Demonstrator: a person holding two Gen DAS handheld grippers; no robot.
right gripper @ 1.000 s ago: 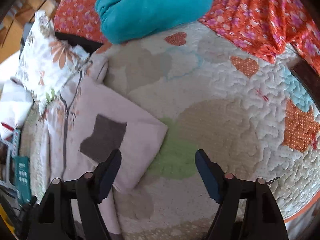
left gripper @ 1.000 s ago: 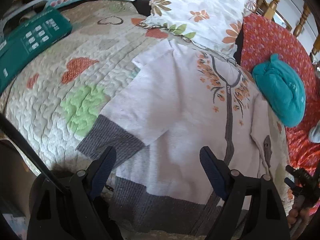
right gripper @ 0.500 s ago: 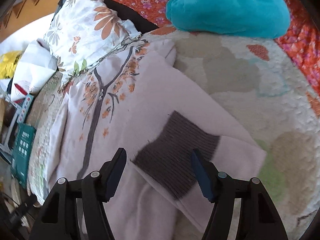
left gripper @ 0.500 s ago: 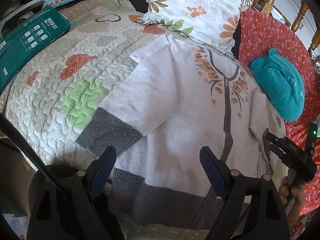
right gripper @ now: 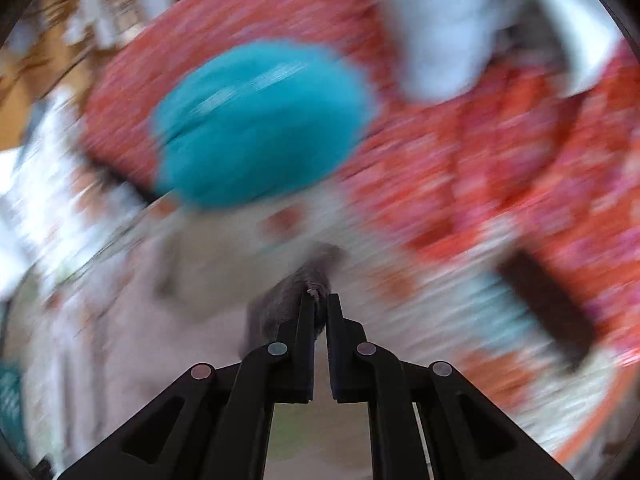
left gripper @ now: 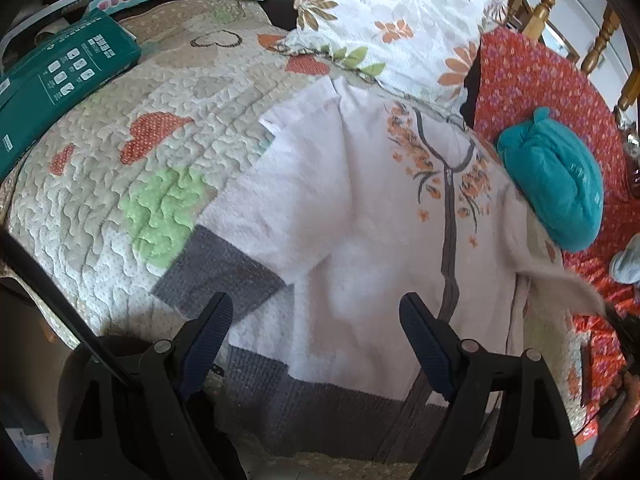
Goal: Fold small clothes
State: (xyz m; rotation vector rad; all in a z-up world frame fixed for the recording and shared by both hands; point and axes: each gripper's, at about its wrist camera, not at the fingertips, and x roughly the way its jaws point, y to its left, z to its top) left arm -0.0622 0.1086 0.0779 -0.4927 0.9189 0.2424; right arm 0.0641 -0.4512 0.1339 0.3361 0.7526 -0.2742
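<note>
Half a second ago the right gripper [right gripper: 319, 300] had its jaws spread over the grey cuff [right gripper: 288, 300] of the folded-in sleeve; now the jaws are pressed together on that cuff, and its whole view is smeared with motion blur. From the left side, that sleeve [left gripper: 560, 276] no longer lies flat on the sweater's right edge: it is lifted and stretched out toward the right, blurred. The left gripper [left gripper: 316, 332] looks out on nearly the same scene as before, jaws wide apart, hanging low over the sweater's grey hem band [left gripper: 340, 404] without touching any cloth that I can see. The pale pink sweater [left gripper: 360, 216], with its tree print down the front, lies spread on the quilted bedspread [left gripper: 100, 184]; its other sleeve is folded across the body, grey cuff pointing toward the left gripper's near finger. A floral pillow [left gripper: 400, 20] touches the collar end, a teal bundle of cloth [left gripper: 556, 184] sits on the red flowered fabric [left gripper: 540, 88] just beside the sweater's right shoulder, and a green box [left gripper: 52, 88] rests at the far left edge of the bed. No containers hold anything here that I can make out.
</note>
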